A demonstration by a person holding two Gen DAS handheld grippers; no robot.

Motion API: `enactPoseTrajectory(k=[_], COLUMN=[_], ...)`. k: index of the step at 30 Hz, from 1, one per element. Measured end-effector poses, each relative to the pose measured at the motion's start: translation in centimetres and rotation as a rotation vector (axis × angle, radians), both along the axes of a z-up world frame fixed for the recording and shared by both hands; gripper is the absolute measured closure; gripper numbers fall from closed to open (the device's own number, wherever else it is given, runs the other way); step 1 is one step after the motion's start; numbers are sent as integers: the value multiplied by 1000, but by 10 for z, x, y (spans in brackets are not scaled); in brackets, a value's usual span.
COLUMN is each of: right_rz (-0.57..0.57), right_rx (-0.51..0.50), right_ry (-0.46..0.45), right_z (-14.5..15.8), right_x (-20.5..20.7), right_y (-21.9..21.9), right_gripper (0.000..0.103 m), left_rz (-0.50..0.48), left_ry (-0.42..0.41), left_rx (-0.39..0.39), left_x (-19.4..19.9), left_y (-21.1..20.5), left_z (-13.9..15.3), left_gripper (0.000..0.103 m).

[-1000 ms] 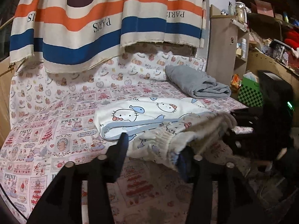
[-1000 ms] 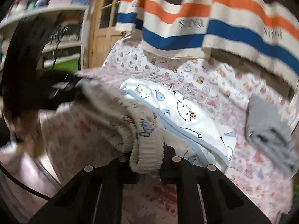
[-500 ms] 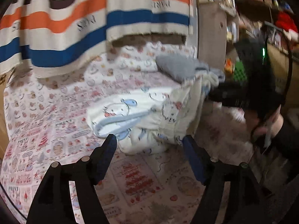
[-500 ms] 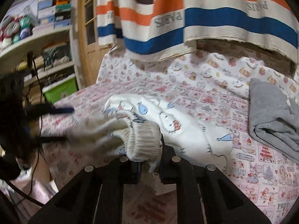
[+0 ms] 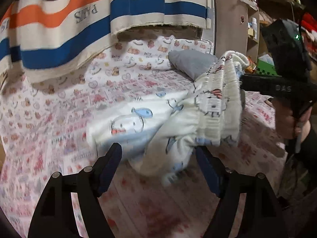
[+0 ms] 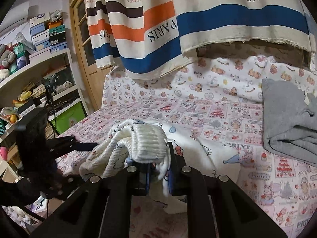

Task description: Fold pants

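Right now my right gripper (image 6: 158, 170) is clamped nearly closed on the ribbed waistband (image 6: 150, 140) of the pants (image 5: 158, 123), lifting that end off the bed (image 6: 218, 115) so the fabric hangs and can be laid over for a fold. The rest of the pants, white with cartoon cat print, trails down onto the patterned bed sheet, bunched rather than flat. My left gripper (image 5: 158, 166) has just been opening; its jaws stand wide with nothing pinched, low pants fabric just ahead of and between the fingers (image 5: 111, 158) but no pads pressing on it. Likely I let go there to regrab a better spot, maybe the far edge or a leg. One-sided hold means the cloth sags, so the fold line could skew. A grey folded garment (image 6: 287, 115) sits apart at the back of the bed, under the striped hanging cloth (image 6: 198, 23), out of the way.
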State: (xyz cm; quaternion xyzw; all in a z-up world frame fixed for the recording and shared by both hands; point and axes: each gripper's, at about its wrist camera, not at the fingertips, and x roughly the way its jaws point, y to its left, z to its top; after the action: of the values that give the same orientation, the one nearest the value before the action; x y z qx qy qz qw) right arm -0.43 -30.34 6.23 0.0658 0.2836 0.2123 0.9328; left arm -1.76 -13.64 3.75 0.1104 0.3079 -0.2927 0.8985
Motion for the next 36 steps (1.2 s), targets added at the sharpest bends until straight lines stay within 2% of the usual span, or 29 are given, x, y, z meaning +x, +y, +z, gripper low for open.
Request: enactPoseTrajectory(k=[1, 2, 3, 4, 5, 8, 10, 12, 15, 20, 22, 25, 27, 28, 29, 30, 31, 33, 36], right_rz=[1, 0, -5, -13, -20, -36, -58, -72, -89, -139, -158, -153, -144, -135, -132, -140, -155, -164, -153], right_rx=[7, 14, 16, 15, 19, 32, 23, 21, 19, -9, -1, 44, 75, 77, 68, 53, 43, 26, 27], right_ry=[3, 4, 3, 1, 1, 7, 17, 43, 82, 177, 220, 278, 271, 263, 257, 247, 227, 192, 192], right_z=[1, 2, 3, 4, 6, 9, 12, 14, 12, -9, -20, -33, -34, -33, -31, -29, -26, -19, -12], right_x=[1, 3, 5, 6, 9, 16, 23, 34, 54, 87, 94, 96, 90, 87, 83, 80, 74, 60, 41], right_y=[-1, -2, -4, -5, -7, -13, -16, -18, -21, -25, -30, -39, -46, -48, -50, -52, -55, -60, -66], right_gripper=[90, 90, 90, 90, 90, 90, 90, 90, 90, 90, 89, 89, 89, 87, 78, 63, 57, 55, 55], left_rz=[-5, -20, -38, -54, -66, -51, -28, -5, 46, 89, 110, 98, 84, 75, 66, 55, 42, 10, -2], left_ry=[-4, 4, 13, 25, 30, 37, 71, 97, 140, 266, 277, 274, 271, 271, 271, 274, 277, 276, 265], left_rx=[12, 7, 0, -5, -12, -44, -43, -48, -1, 50, 34, -15, -44, -54, -66, -73, -78, -72, -19], left_x=[3, 6, 9, 11, 13, 26, 43, 62, 92, 132, 138, 134, 126, 123, 117, 113, 110, 97, 84], left_y=[-4, -7, -9, -11, -13, -12, -13, -13, -17, -22, -18, -5, 5, 8, 12, 15, 17, 18, 14], left_z=[0, 1, 2, 4, 8, 23, 30, 36, 36, 16, 11, 12, 15, 17, 19, 20, 21, 21, 14], left_gripper=[33, 50, 60, 74, 81, 91, 93, 94, 94, 90, 90, 77, 73, 72, 71, 69, 66, 66, 66])
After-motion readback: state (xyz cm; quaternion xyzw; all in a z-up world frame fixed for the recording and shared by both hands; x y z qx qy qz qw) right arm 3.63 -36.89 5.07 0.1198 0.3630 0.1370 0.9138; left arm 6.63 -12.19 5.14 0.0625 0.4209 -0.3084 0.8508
